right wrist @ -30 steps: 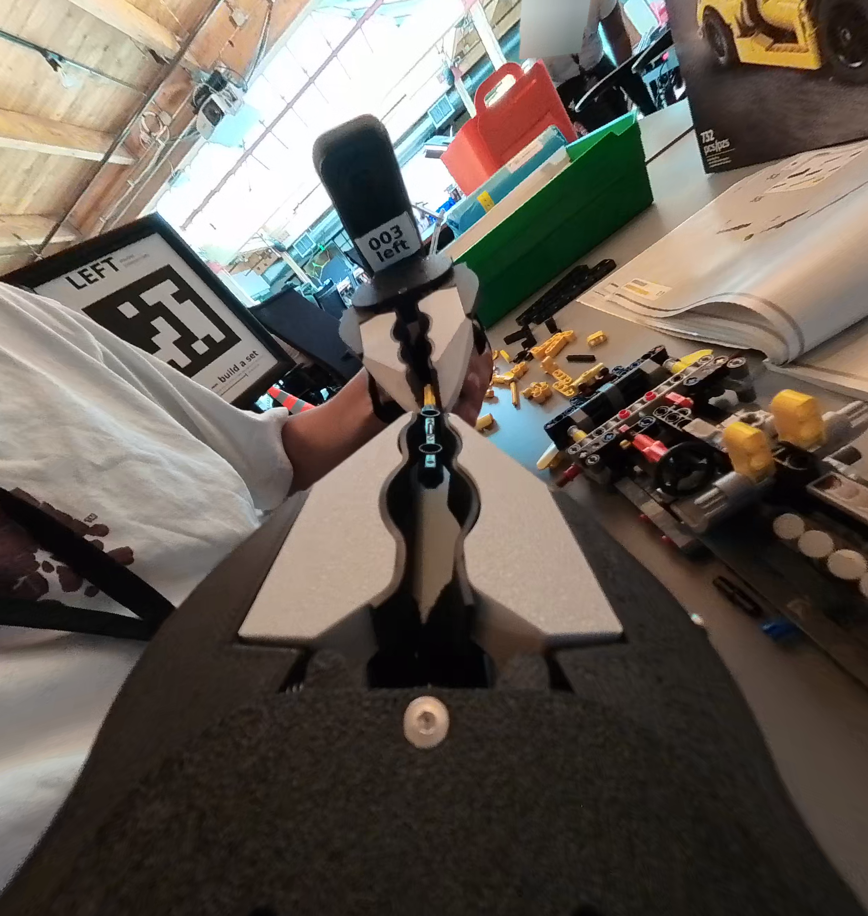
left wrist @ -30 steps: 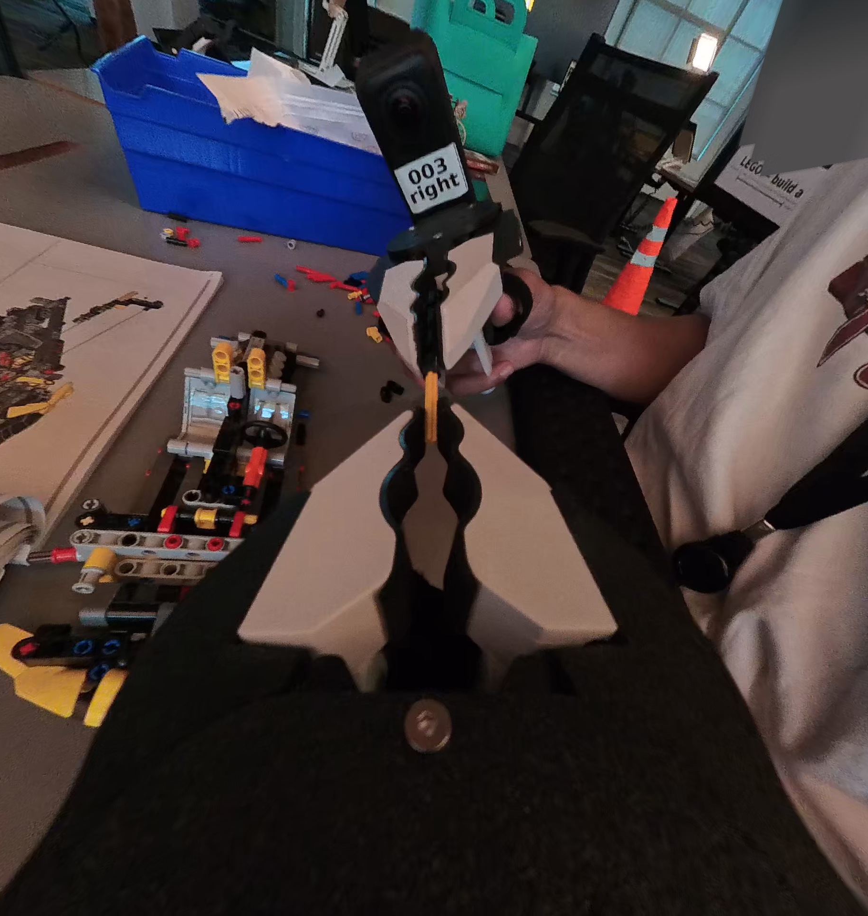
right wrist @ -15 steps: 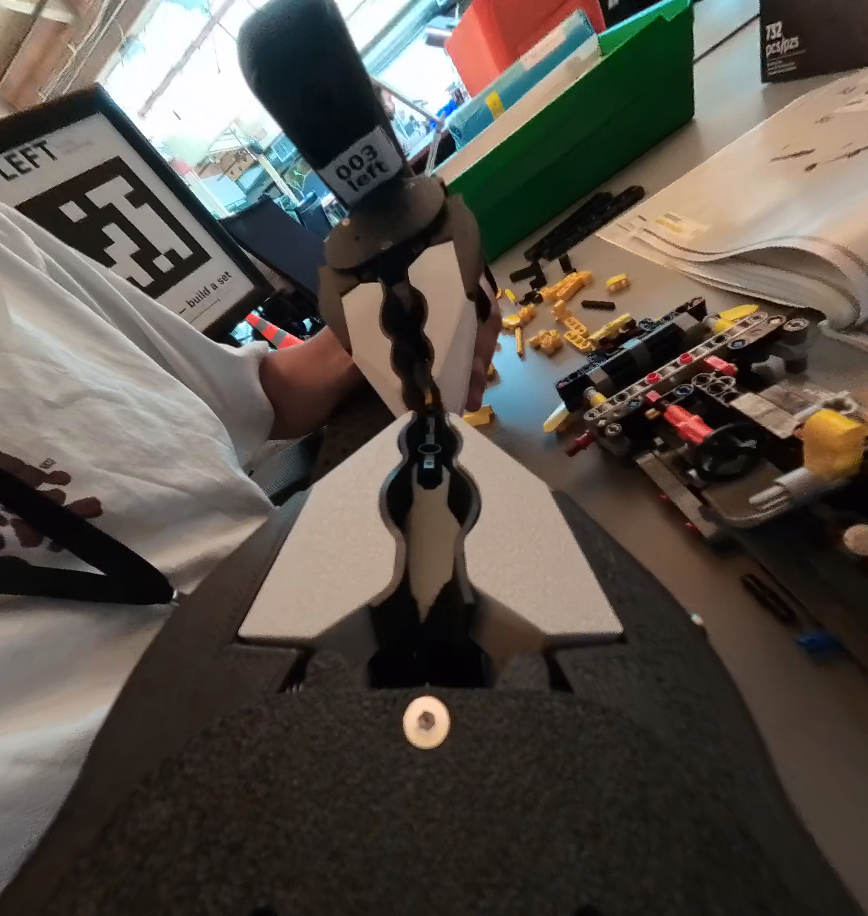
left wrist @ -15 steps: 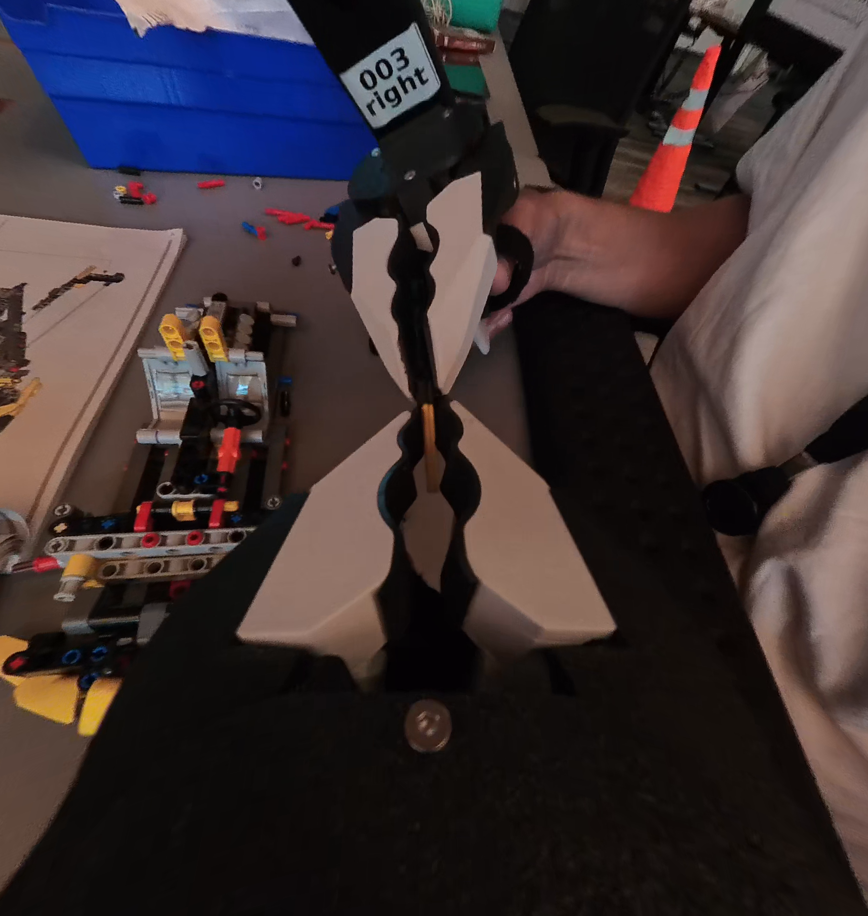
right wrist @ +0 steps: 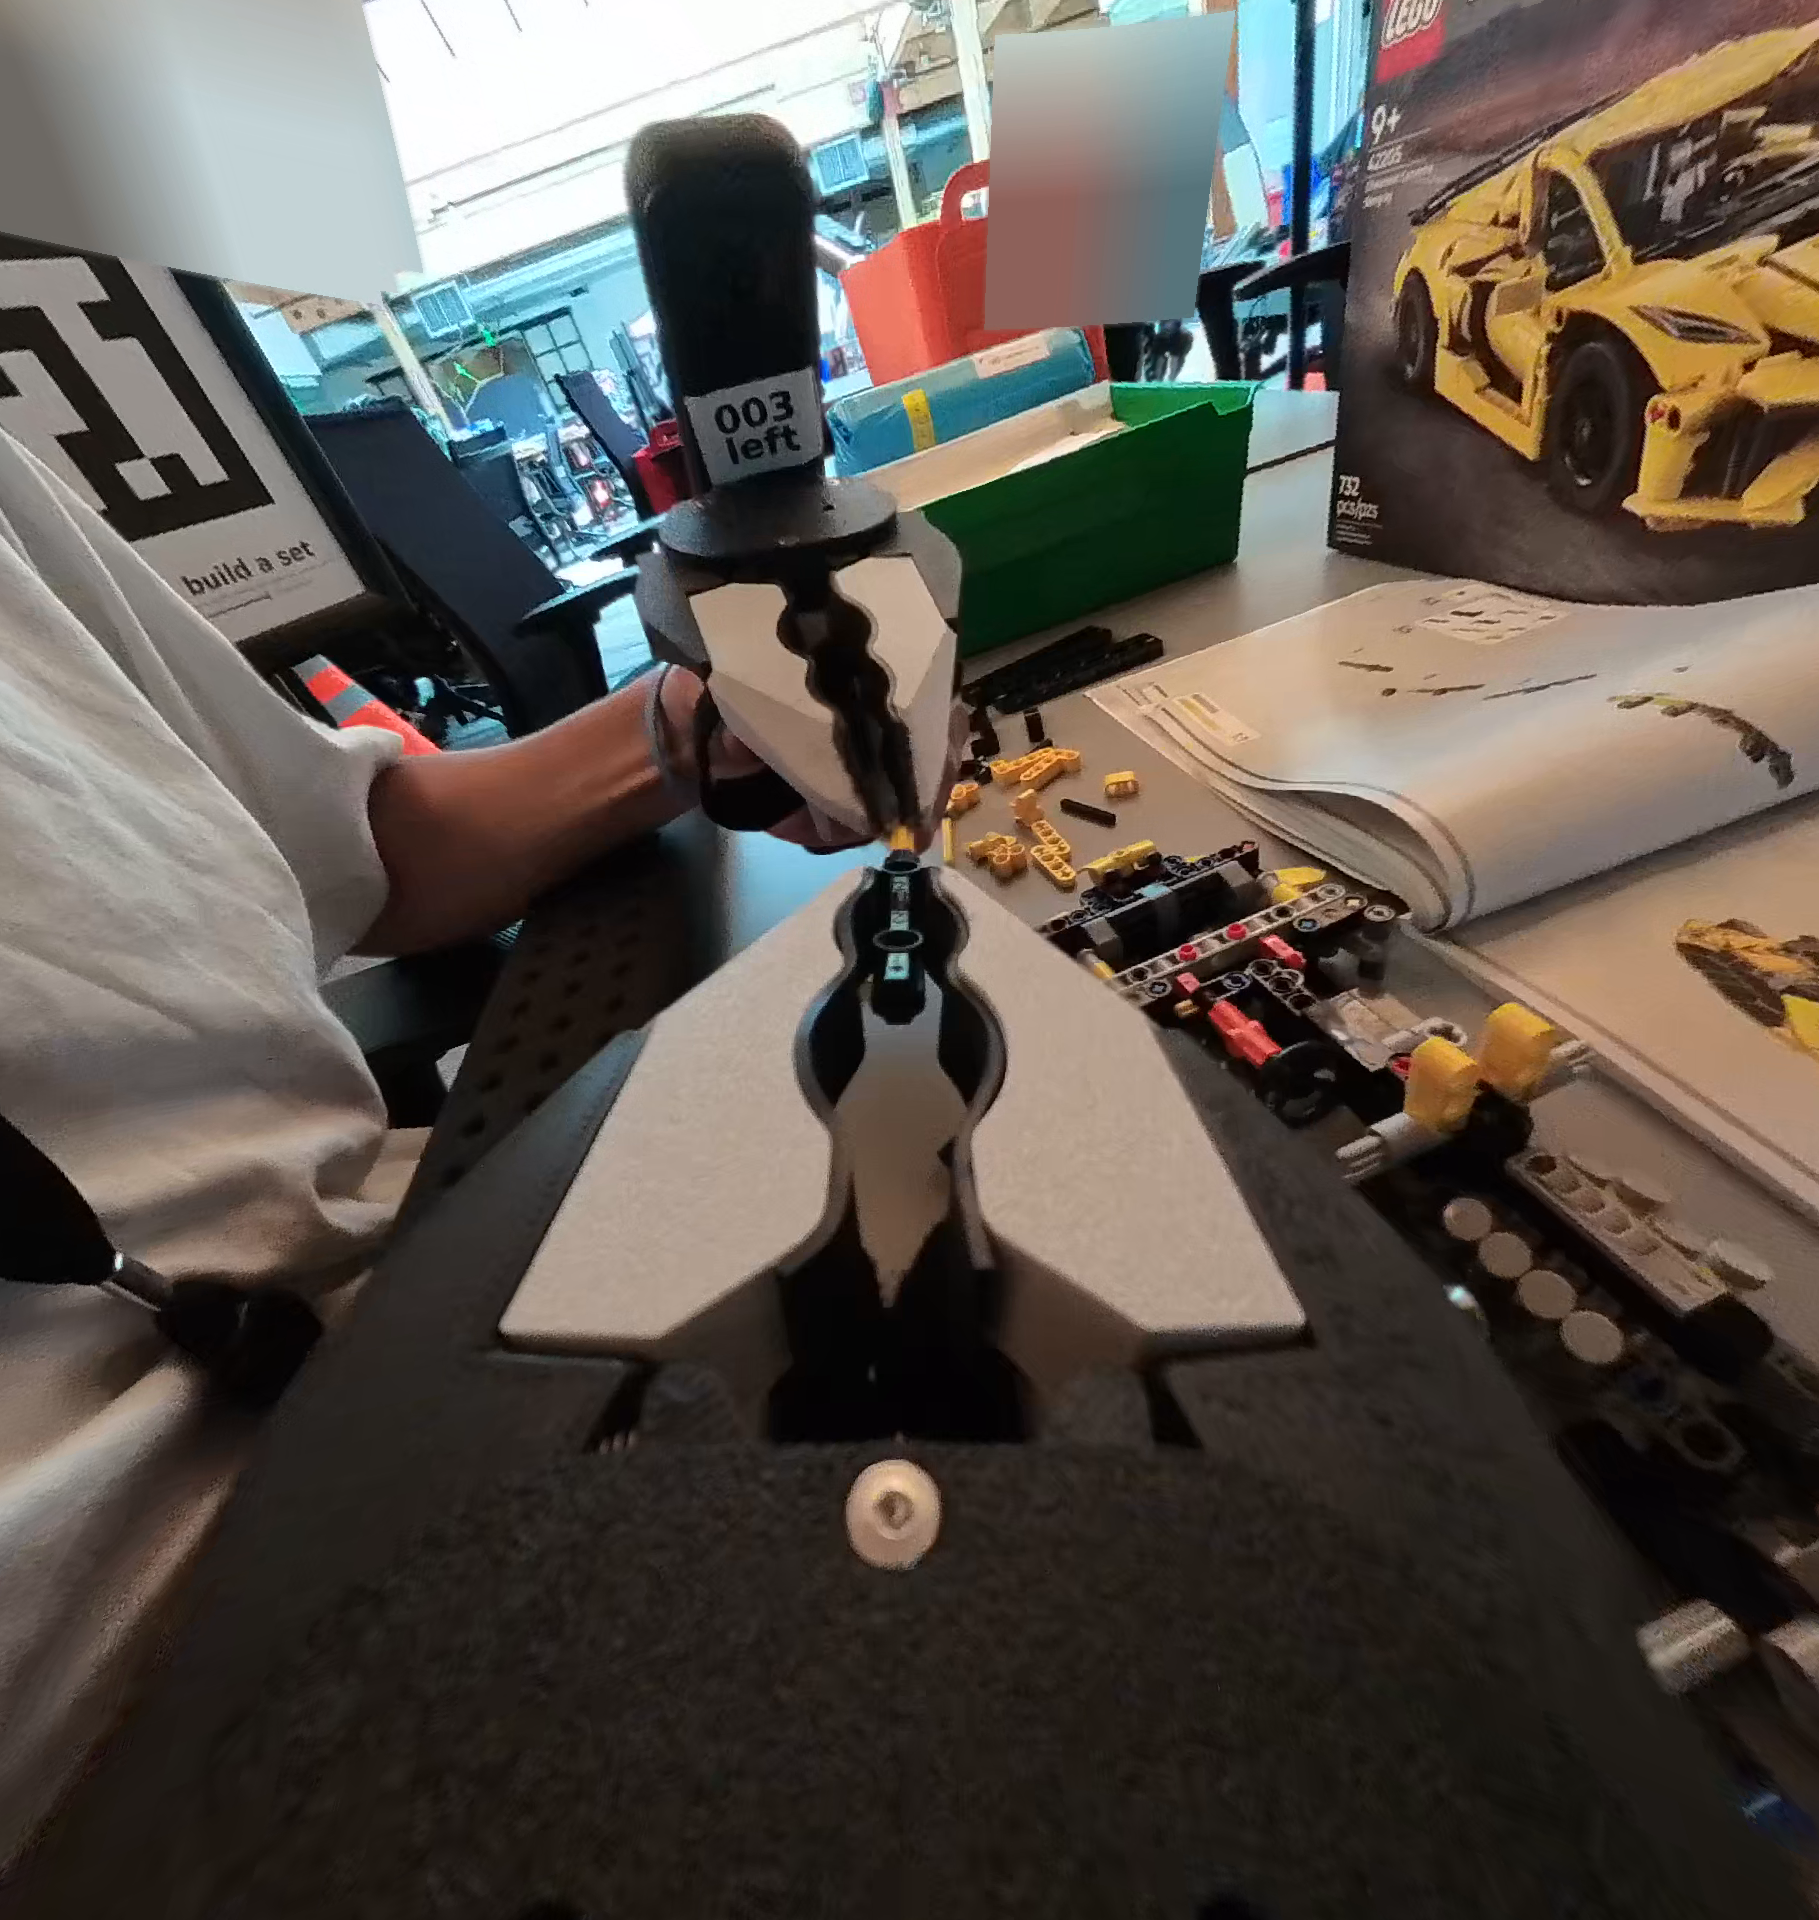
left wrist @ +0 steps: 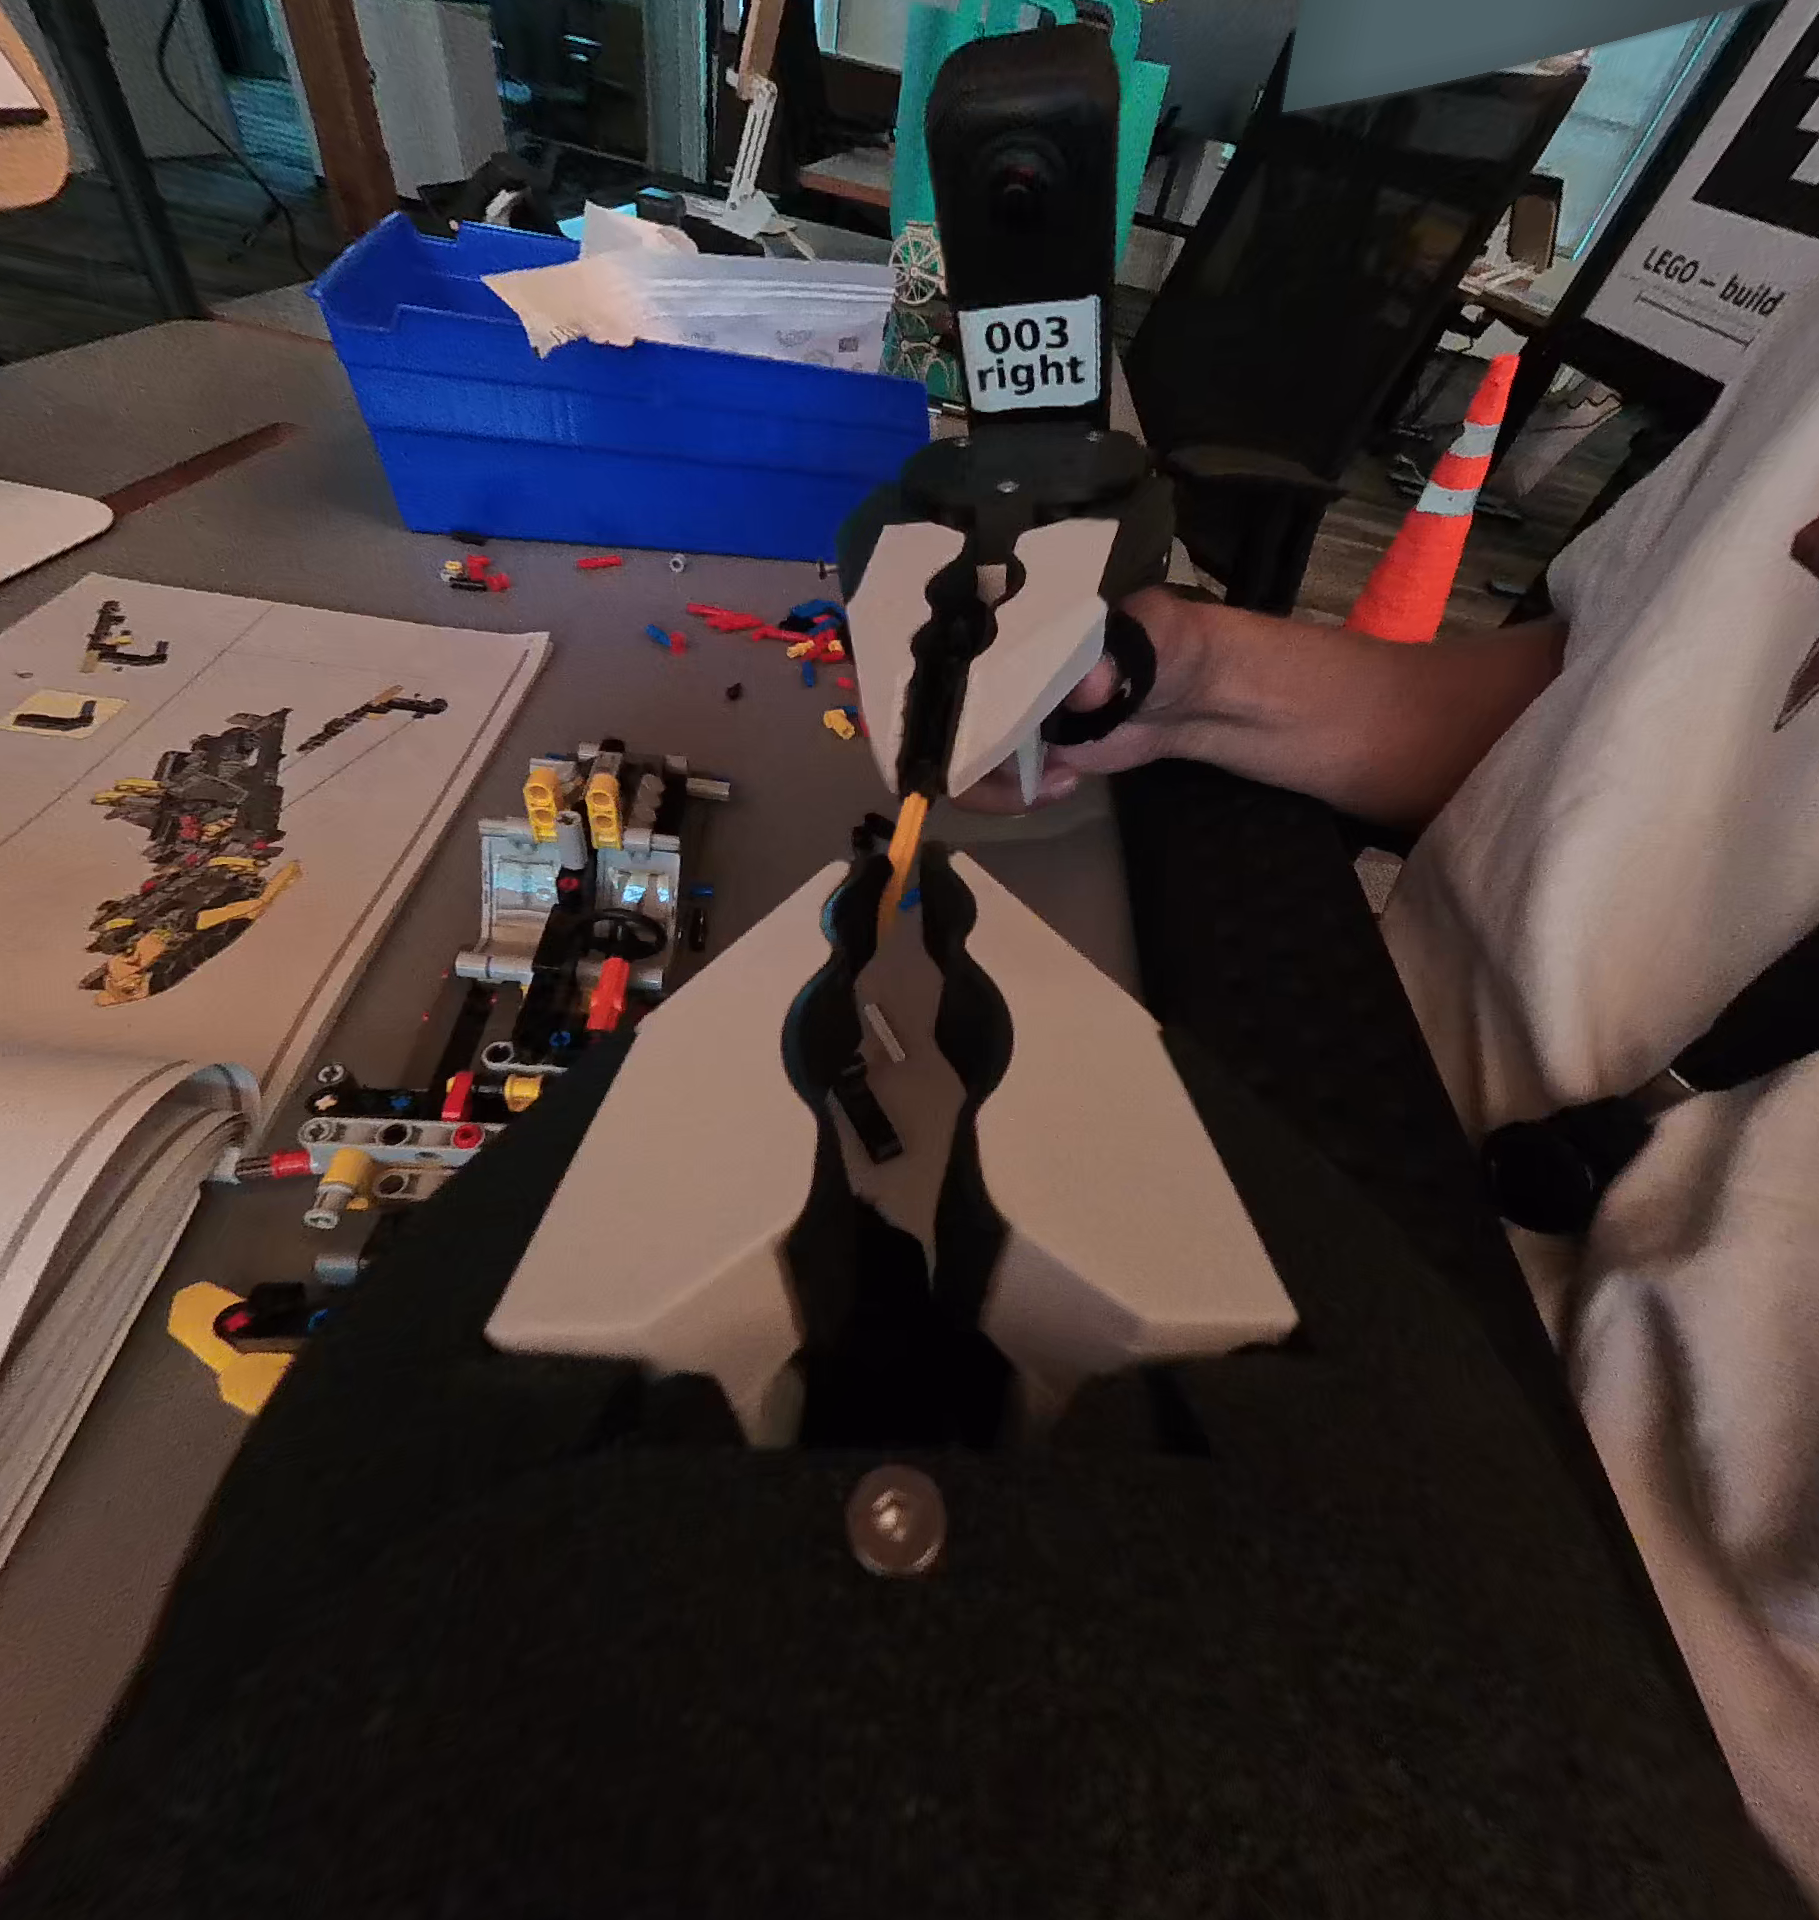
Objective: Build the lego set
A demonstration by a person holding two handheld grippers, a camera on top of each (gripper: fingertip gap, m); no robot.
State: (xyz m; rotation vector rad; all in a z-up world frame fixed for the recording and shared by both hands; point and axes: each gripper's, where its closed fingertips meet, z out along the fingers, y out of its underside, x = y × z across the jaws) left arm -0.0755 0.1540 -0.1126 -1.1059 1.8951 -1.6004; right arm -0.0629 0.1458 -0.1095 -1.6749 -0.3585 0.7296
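My left gripper [left wrist: 897, 875] is shut on a thin yellow piece [left wrist: 903, 852] that sticks out past its tips and leans right. My right gripper [right wrist: 897, 881] is shut on a short black beam with holes [right wrist: 894, 935]. The two grippers meet tip to tip above the table edge, and the yellow piece [right wrist: 900, 834] touches the end of the black beam. The right gripper [left wrist: 920, 790] shows in the left wrist view and the left gripper [right wrist: 897, 826] in the right wrist view. The half-built chassis [left wrist: 572, 935] lies on the table and also shows in the right wrist view [right wrist: 1248, 966].
An open instruction booklet [left wrist: 209, 831] lies beside the chassis. A blue bin [left wrist: 624, 457] stands behind loose red, blue and yellow parts [left wrist: 770, 634]. A green bin [right wrist: 1092, 509], the set's box [right wrist: 1611, 312], black beams [right wrist: 1061, 665] and yellow parts [right wrist: 1030, 831] lie farther off. The person's torso is close by. Only a small space, under 4 cm, lies between the two pairs of fingers.
Both grippers stay tip to tip with their pieces. Both views have tilted up and show more of the room. The yellow piece now leans to the right.
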